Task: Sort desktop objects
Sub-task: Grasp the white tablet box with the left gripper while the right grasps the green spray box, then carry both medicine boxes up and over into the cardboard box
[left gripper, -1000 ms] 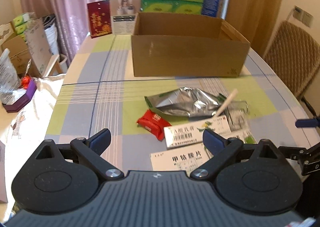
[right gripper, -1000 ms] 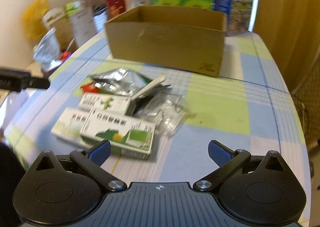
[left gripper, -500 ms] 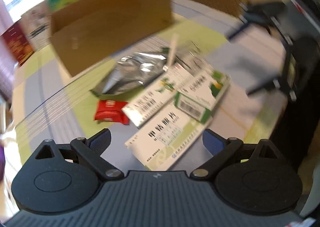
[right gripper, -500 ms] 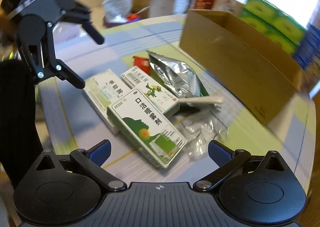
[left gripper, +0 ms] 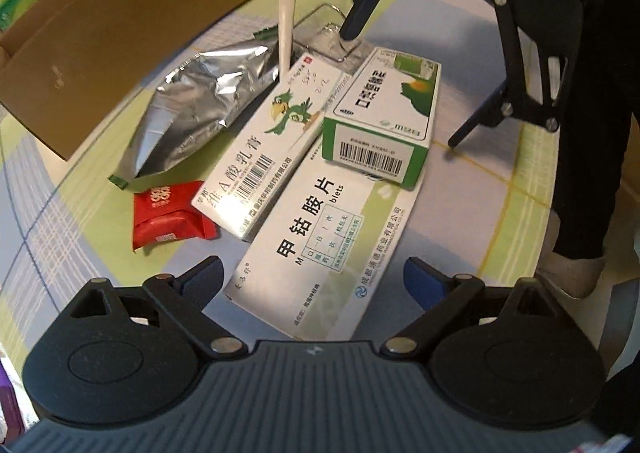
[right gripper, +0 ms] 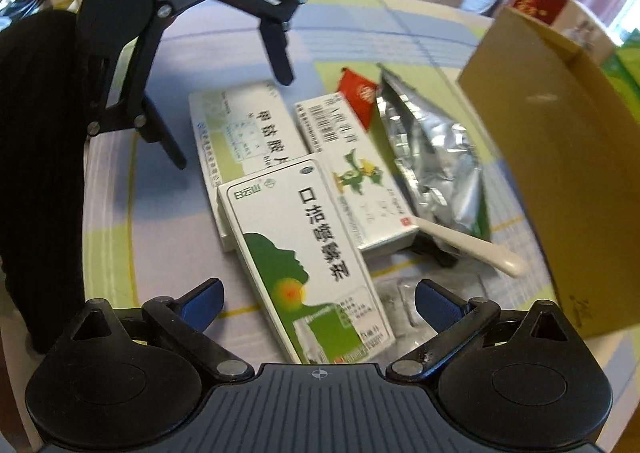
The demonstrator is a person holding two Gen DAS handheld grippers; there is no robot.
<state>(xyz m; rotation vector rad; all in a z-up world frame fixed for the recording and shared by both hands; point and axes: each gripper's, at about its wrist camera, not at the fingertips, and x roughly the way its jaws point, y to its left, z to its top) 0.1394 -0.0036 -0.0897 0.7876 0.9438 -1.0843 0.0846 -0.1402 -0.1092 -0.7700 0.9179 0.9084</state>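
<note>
Closing in on stacked boxes
Left gripper point(left gripper: 310, 279) and right gripper point(right gripper: 318, 301) are hovering, jaws wide; lifting the bottom white box point(left gripper: 320, 249) risks toppling the green box point(left gripper: 384, 113).

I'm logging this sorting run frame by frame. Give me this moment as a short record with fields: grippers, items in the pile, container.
left gripper: jaws open, around the near end of the white medicine box
right gripper: jaws open, around the green spray box
also in pile: parrot box, foil pouch, red packet, white stick
container: cardboard box, beyond the pile
</note>
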